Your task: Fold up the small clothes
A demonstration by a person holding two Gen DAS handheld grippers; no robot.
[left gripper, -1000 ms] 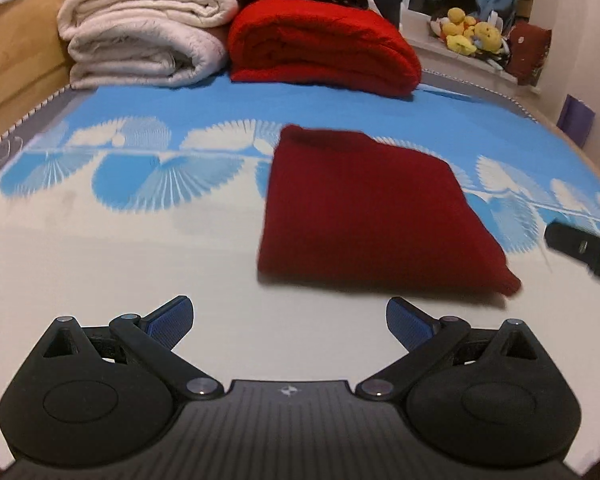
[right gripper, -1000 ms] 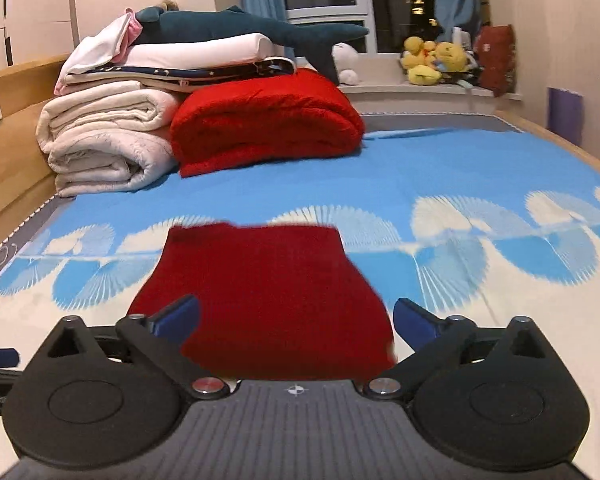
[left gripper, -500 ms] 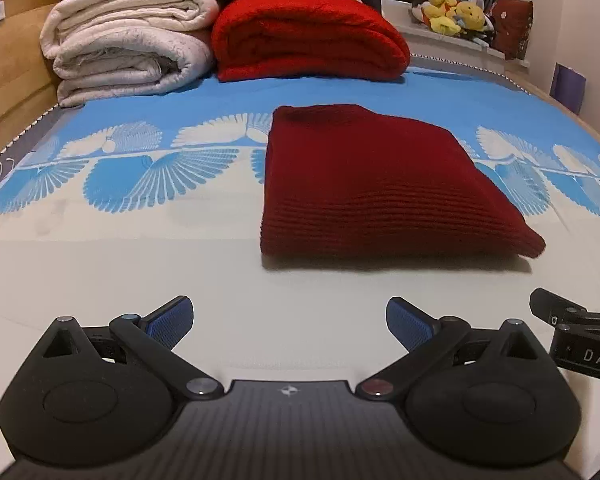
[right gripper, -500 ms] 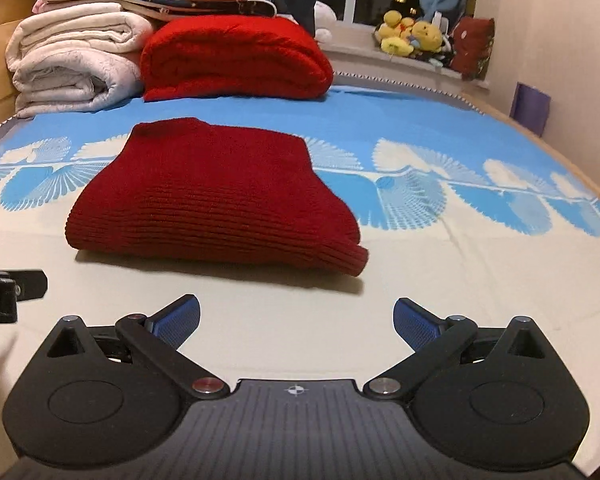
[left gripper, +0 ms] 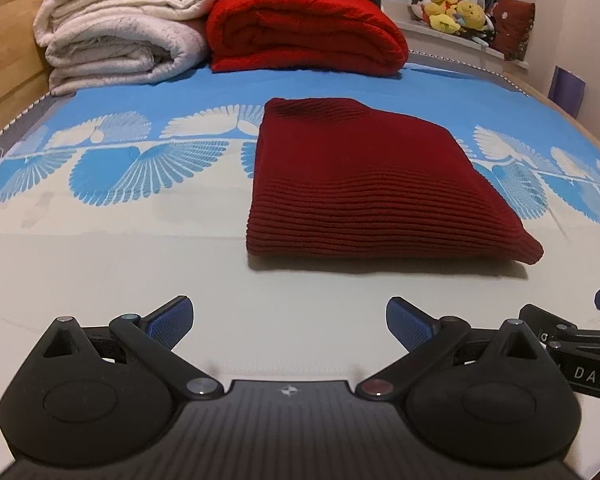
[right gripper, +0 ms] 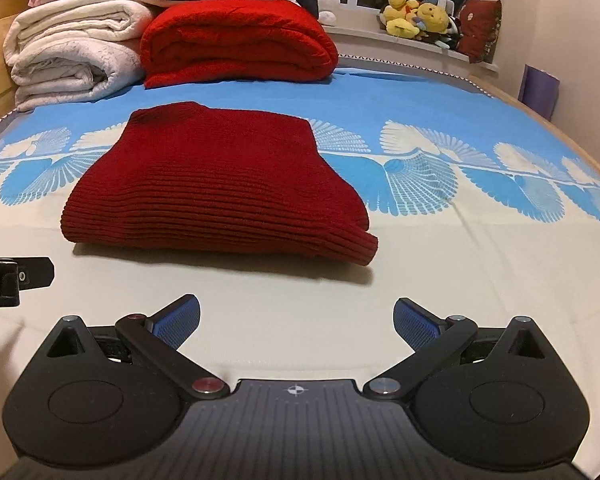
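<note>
A dark red knitted sweater [left gripper: 364,184] [right gripper: 220,188] lies folded into a neat rectangle on the bed sheet [left gripper: 100,264], flat and untouched. My left gripper [left gripper: 289,320] hovers open just in front of its near edge, nothing between the blue pads. My right gripper [right gripper: 297,320] is also open and empty, short of the sweater's near right corner. Part of the right gripper's black body [left gripper: 580,344] shows at the right edge of the left wrist view. The left gripper's body [right gripper: 12,280] shows at the left edge of the right wrist view.
At the head of the bed lie a folded bright red blanket [left gripper: 304,32] [right gripper: 236,40] and stacked white blankets [left gripper: 120,32] [right gripper: 68,52]. Plush toys [right gripper: 416,16] sit on the windowsill. A wooden bed frame [left gripper: 4,52] runs along the left; a wall [right gripper: 580,40] stands on the right.
Both grippers have drawn back toward me and lowered, so the folded sweater now lies further ahead of them. The sweater itself has not moved in the last half second.
</note>
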